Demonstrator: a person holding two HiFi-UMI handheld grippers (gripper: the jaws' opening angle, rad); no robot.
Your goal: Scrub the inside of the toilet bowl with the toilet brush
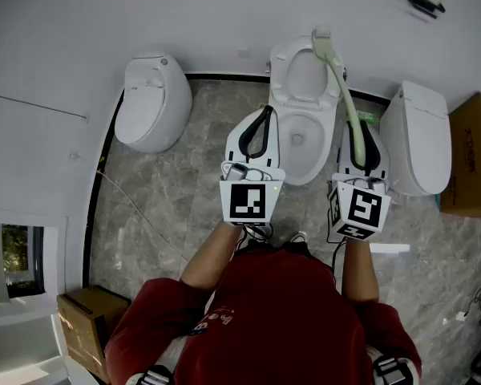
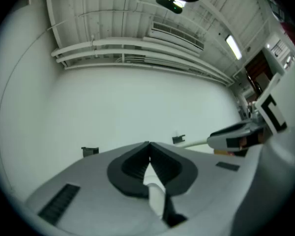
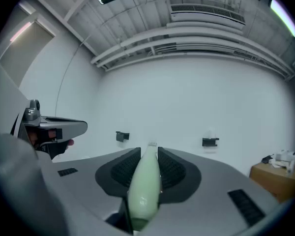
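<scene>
The white toilet bowl (image 1: pixel 303 139) stands open in the middle, its lid raised against the wall. My right gripper (image 1: pixel 362 128) is shut on the pale green handle of the toilet brush (image 1: pixel 346 95). The brush slants up and away, and its head (image 1: pixel 321 37) hangs above the raised lid, outside the bowl. In the right gripper view the handle (image 3: pixel 145 186) fills the gap between the jaws of that gripper (image 3: pixel 149 151). My left gripper (image 1: pixel 266 112) hovers over the bowl's left rim, jaws shut, tips touching (image 2: pixel 148 145), holding nothing.
A closed white toilet (image 1: pixel 152 99) stands to the left and another (image 1: pixel 417 135) to the right. Cardboard boxes sit at the far right (image 1: pixel 473 155) and lower left (image 1: pixel 88 315). A thin cable (image 1: pixel 140 215) runs across the grey stone floor. The white wall is close behind.
</scene>
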